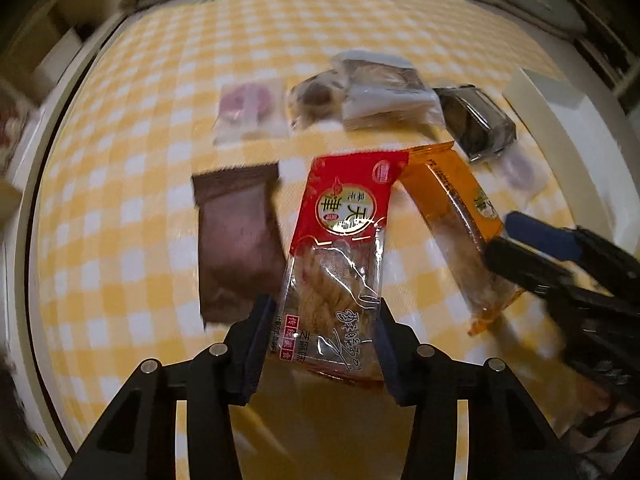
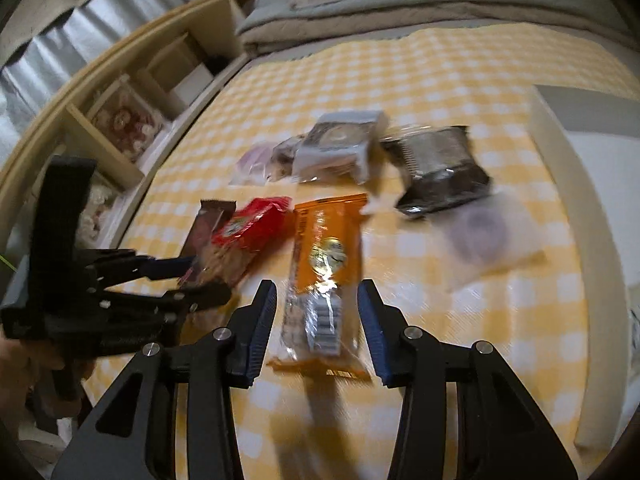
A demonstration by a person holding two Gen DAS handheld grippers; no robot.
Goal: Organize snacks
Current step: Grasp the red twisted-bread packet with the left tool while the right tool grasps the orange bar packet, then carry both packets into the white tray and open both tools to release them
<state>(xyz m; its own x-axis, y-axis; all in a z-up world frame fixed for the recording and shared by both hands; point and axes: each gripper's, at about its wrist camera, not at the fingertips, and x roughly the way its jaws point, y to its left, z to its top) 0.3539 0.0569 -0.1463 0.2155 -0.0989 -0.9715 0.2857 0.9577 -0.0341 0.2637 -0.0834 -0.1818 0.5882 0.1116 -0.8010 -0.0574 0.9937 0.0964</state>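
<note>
Two snack packets are held, one in each gripper, above a yellow checked cloth.

The red packet [image 1: 340,248] is clamped at its clear lower end by the left gripper [image 1: 320,320], whose jaws are narrowed onto its sides. The orange packet [image 2: 324,276] is pinched in the same way by the right gripper [image 2: 318,308], and a shadow is cast on the cloth [image 2: 440,80] beneath it, so it is lifted clear. A brown packet [image 1: 236,240] lies just beside the red one on its left. Farther back a loose cluster is seen: a pink sweet in a clear bag [image 1: 248,112], a grey-white wrapped cake [image 1: 384,96] and a dark foil packet [image 1: 476,124], with a frosted bag [image 2: 484,236] near the foil one. A white box wall [image 2: 560,184] stands along the right edge, and a wooden shelf [image 2: 120,120] runs along the left.
</note>
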